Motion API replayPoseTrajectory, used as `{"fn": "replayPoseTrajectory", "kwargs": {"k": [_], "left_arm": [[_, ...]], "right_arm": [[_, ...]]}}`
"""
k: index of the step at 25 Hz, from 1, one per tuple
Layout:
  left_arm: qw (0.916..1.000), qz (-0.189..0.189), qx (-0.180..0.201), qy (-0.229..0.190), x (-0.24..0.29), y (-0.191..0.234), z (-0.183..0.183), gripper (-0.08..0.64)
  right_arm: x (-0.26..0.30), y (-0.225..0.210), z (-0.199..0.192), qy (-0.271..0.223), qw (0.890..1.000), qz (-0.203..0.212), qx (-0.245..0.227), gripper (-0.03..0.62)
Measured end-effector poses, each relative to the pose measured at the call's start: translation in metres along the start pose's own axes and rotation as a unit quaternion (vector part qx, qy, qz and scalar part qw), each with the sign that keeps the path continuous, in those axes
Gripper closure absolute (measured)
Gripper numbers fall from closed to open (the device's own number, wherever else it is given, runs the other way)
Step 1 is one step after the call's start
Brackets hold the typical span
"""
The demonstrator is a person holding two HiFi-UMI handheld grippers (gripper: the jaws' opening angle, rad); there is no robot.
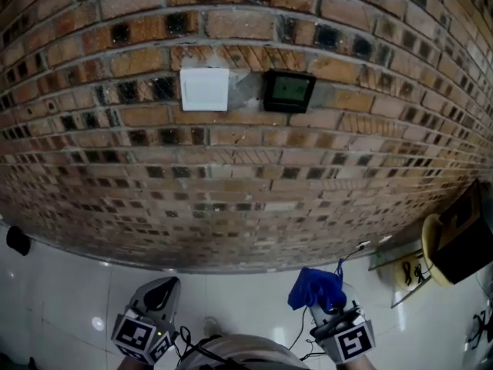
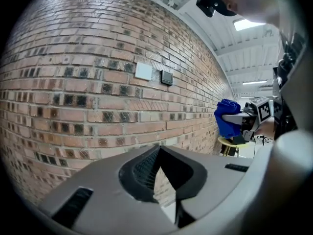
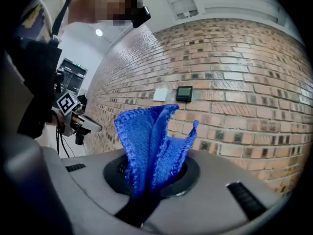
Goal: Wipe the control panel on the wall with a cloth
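A small black control panel (image 1: 289,90) with a greenish screen sits on the brick wall, beside a white plate (image 1: 204,89). Both are well above and beyond my grippers. Low at the right, my right gripper (image 1: 327,305) is shut on a bunched blue cloth (image 1: 316,288), which stands up out of the jaws (image 3: 149,143). In the right gripper view the panel (image 3: 184,93) shows past the cloth's top. My left gripper (image 1: 164,290) hangs low at the left, shut on nothing. From the left gripper view the panel (image 2: 167,77) and the cloth (image 2: 227,116) are both visible.
The brick wall (image 1: 246,176) meets a glossy white tiled floor (image 1: 62,284). A yellow stool (image 1: 430,245) carrying a dark box (image 1: 466,233) stands at the right, with cables (image 1: 362,247) near the wall's foot. A small black object (image 1: 17,240) lies at the far left.
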State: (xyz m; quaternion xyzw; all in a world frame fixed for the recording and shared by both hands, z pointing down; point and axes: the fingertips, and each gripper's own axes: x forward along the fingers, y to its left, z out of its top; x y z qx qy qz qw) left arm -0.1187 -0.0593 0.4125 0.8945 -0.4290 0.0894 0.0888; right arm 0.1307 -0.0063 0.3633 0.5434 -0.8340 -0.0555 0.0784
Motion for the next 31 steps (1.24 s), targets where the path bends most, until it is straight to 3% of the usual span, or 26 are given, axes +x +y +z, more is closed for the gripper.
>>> {"fn": "replayPoseTrajectory", "kwargs": {"k": [6, 15, 24, 31], "left_arm": [[1.0, 0.007, -0.005, -0.003, -0.002, -0.075, 0.004, 0.559], [0.9989, 0.045, -0.017, 0.002, -0.021, -0.149, -0.008, 0.558], [0.9989, 0.047, 0.004, 0.005, -0.018, -0.17, -0.004, 0.558], [0.999, 0.036, 0.018, 0.019, 0.0, -0.177, -0.01, 0.558]], "right_arm": [[-0.076, -0.029, -0.016, 0.0, 1.0, 0.009, 0.016, 0.505], [-0.126, -0.043, -0.034, -0.016, 0.997, 0.067, 0.031, 0.506], [-0.137, -0.055, -0.026, -0.041, 0.996, 0.074, 0.021, 0.506], [-0.135, -0.071, -0.039, -0.02, 0.997, 0.064, 0.024, 0.506]]}}
